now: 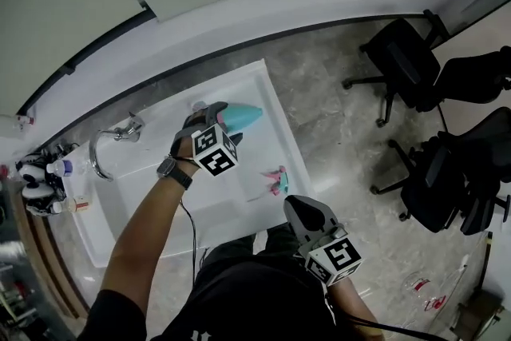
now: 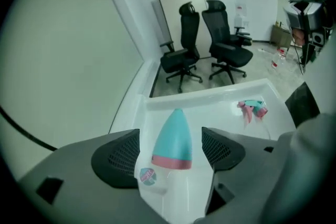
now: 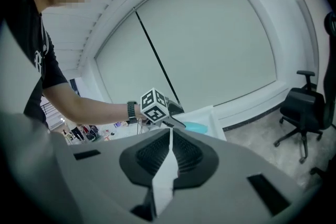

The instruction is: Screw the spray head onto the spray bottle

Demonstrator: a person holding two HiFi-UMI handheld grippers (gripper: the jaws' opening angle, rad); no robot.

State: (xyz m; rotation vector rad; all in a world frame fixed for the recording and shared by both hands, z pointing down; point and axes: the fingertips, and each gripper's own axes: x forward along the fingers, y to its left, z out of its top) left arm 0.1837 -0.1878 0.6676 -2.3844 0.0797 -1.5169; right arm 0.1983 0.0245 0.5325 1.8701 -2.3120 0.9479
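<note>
The spray bottle [image 2: 174, 136], a teal cone with a pink band over a clear body, appears to lie on its side on the white desk [image 1: 263, 88]. It sits directly between the jaws of the left claw [image 2: 171, 150]. Its long axis runs away from that claw, tip foremost, toward the desk's right end. The jaws stand apart on either flank, and the pads do not press on the bottle.

The spray head [image 1: 276, 180] lies apart from the bottle, nearer the person and by the right edge. The right claw [image 1: 307, 216] is the closer of the two to it. Its jaws are together on nothing, and it is held off the desk's near edge.

A faucet [image 1: 112, 141] stands well to the left and office chairs [image 1: 407, 60] on the floor to the right. Nothing obstructs either approach.
</note>
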